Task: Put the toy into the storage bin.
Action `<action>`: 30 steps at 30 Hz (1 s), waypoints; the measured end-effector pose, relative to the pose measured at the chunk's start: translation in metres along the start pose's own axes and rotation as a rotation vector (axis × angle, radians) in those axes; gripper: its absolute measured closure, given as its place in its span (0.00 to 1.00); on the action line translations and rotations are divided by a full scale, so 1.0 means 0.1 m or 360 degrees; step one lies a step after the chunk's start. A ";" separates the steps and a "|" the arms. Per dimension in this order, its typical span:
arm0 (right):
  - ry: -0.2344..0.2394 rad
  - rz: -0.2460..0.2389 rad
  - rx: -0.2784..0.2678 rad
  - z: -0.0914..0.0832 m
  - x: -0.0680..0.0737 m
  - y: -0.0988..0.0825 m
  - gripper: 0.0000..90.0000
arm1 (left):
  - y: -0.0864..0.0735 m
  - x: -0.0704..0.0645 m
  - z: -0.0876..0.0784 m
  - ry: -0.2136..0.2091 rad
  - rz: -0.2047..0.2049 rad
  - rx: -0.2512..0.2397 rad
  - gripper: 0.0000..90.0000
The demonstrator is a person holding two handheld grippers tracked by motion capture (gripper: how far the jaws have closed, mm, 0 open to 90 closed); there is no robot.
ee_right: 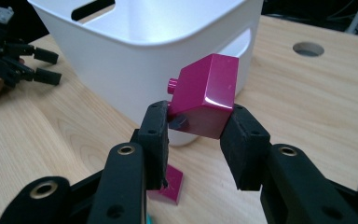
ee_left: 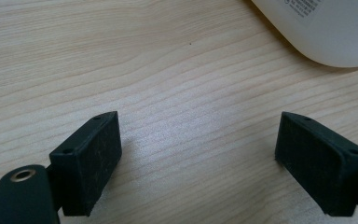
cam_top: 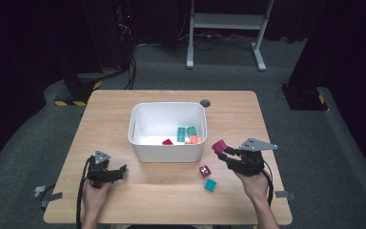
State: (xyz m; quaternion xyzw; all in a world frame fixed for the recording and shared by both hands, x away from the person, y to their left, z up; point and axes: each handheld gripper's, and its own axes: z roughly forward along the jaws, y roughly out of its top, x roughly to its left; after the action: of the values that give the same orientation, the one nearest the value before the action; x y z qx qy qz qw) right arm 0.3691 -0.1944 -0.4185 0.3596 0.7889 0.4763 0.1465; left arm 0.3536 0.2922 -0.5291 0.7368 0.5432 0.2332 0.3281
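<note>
Magenta brick (ee_right: 207, 95) clamped in the right tongs (cam_top: 225, 151), lifted beside the white bin (cam_top: 138, 143), not yet over it. Four bricks already lie inside; judged left: this one, plus a magenta block (cam_top: 205, 171) and teal block (cam_top: 210, 185) on the surface (cam_top: 109, 109). Left tongs (ee_left: 205, 158) apart, empty.

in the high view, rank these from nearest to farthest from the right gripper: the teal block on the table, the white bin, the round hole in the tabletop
1. teal block, just left of the right gripper and toward the person.
2. white bin, farther left.
3. round hole, beyond the bin's far right corner.
</note>
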 end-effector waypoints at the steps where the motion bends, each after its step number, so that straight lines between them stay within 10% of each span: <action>1: 0.0002 -0.0010 -0.0005 0.01 0.00 0.02 0.70 | 0.00 0.00 0.00 0.0000 0.0000 0.0000 0.16; 30: 0.0049 -0.0066 -0.0009 0.27 -0.04 0.71 0.70 | 0.00 0.00 0.00 0.0001 -0.0009 0.0002 0.16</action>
State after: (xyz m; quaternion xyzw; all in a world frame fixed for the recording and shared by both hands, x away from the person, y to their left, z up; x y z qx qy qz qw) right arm 0.4177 -0.1596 -0.3713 0.3353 0.7970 0.4809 0.1454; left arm 0.3537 0.2925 -0.5290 0.7354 0.5455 0.2323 0.3281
